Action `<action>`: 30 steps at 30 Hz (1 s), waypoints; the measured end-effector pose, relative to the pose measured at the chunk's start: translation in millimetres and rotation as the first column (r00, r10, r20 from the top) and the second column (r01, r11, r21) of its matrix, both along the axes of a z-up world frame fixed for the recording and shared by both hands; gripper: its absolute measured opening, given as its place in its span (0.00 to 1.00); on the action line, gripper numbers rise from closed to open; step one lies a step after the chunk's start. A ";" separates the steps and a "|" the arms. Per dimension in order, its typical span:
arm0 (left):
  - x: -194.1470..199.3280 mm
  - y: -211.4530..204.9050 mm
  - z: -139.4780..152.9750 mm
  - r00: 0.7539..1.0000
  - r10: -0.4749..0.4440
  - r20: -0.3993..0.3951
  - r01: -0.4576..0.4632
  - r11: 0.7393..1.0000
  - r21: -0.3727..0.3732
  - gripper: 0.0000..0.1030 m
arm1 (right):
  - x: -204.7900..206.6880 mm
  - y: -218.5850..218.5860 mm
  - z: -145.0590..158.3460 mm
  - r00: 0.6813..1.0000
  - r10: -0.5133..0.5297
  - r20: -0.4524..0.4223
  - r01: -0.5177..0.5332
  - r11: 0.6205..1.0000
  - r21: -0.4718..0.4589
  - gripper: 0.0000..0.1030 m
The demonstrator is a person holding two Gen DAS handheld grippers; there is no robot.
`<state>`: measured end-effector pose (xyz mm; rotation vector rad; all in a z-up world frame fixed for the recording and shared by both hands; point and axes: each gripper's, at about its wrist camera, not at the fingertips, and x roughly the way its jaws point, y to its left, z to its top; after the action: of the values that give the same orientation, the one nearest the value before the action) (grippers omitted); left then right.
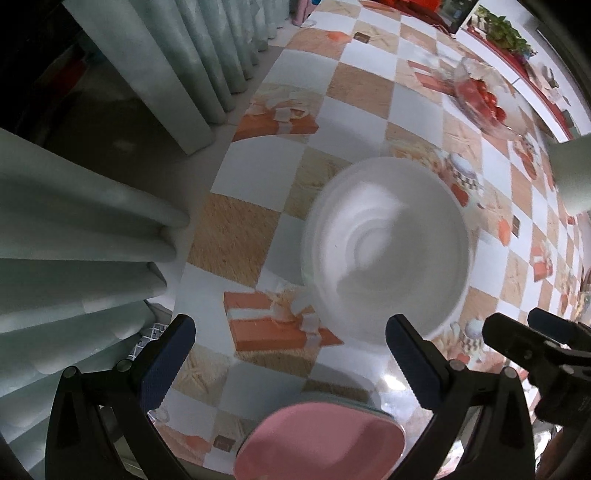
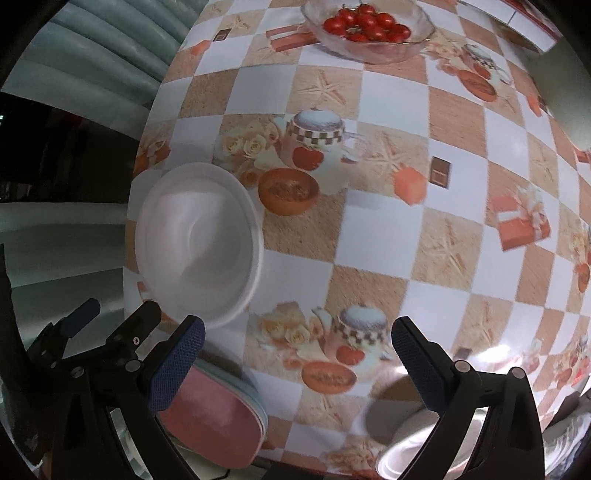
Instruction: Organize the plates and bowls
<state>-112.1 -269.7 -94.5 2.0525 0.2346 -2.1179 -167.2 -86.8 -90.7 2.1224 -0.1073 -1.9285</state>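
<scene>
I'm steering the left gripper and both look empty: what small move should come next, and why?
Probably ease the left gripper forward and down toward the white bowl: its jaws stand open, holding nothing, and the bowl sits apart from the pink plate near the table's edge.

On the table [image 2: 376, 236] before us, a stack of bowls [image 2: 199, 240] sits near the left edge, a stack of plates [image 2: 218, 417] just in front of it, a dish of tomatoes [image 2: 369, 29] far behind, and another bowl [image 2: 413, 446] at the near right.
</scene>
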 end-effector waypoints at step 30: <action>-41.7 1.0 -55.0 0.996 -0.064 0.067 0.064 0.998 0.001 0.64 | -35.4 -28.0 -62.2 0.994 0.007 0.108 0.004 0.994 -0.105 0.33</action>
<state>-153.8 -268.7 -149.5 2.1539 0.1609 -2.0801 -202.7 -114.8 -152.9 2.1555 -0.2234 -1.7660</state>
